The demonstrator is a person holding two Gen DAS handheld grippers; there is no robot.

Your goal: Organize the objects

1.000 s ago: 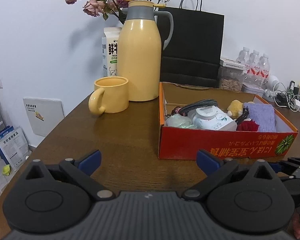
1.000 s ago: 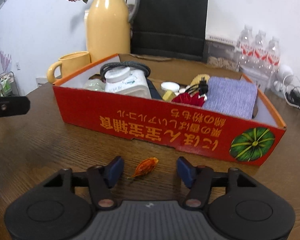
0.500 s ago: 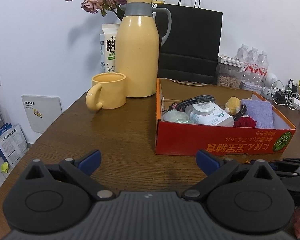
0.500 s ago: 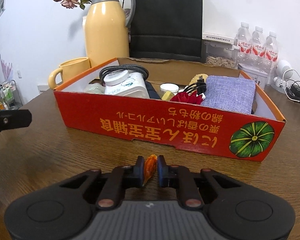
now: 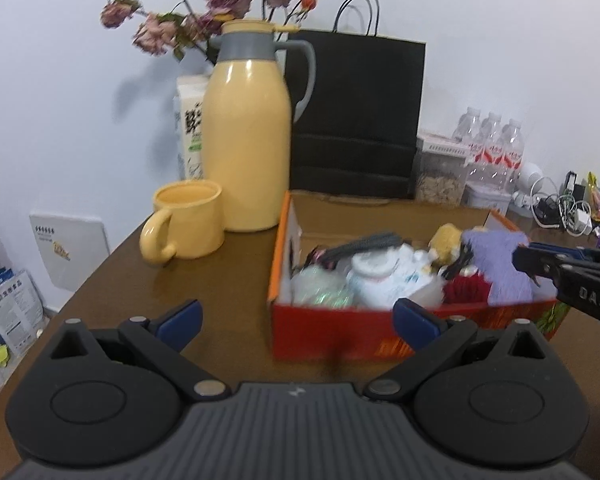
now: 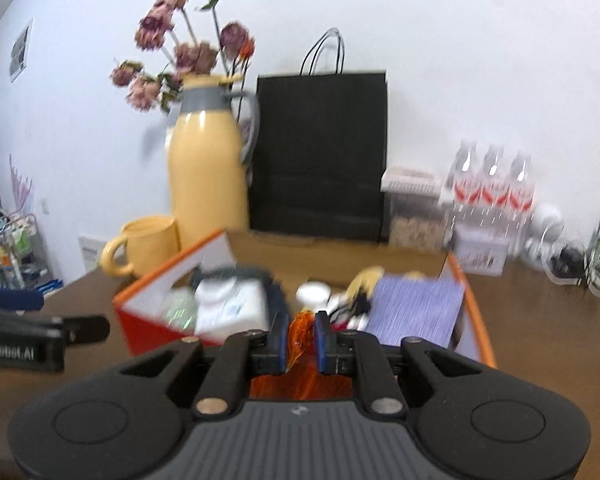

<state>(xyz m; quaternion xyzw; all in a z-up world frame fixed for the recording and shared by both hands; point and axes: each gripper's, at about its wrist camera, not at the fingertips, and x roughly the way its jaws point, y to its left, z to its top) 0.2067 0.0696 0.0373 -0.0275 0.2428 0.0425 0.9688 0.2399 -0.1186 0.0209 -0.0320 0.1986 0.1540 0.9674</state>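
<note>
My right gripper (image 6: pixel 302 334) is shut on a small orange wrapped piece (image 6: pixel 300 332) and holds it in the air above the near wall of the red cardboard box (image 6: pixel 148 320). The box holds a purple cloth (image 6: pixel 416 312), a white jar (image 6: pixel 228 304), a black cord and other small items. In the left wrist view the box (image 5: pixel 340 336) stands right of centre, and my right gripper (image 5: pixel 528 258) reaches in over it from the right. My left gripper (image 5: pixel 296 320) is open and empty, above the table before the box.
A yellow mug (image 5: pixel 188 220) and a yellow thermos (image 5: pixel 246 132) stand left of the box. A black paper bag (image 5: pixel 356 116), a milk carton, dried roses, water bottles (image 5: pixel 488 148) and cables stand along the wall. The table's left edge (image 5: pixel 80 292) drops to the floor.
My right gripper closed on the orange piece on the table and lifted it up over the box. My left gripper stayed open and rose a little.
</note>
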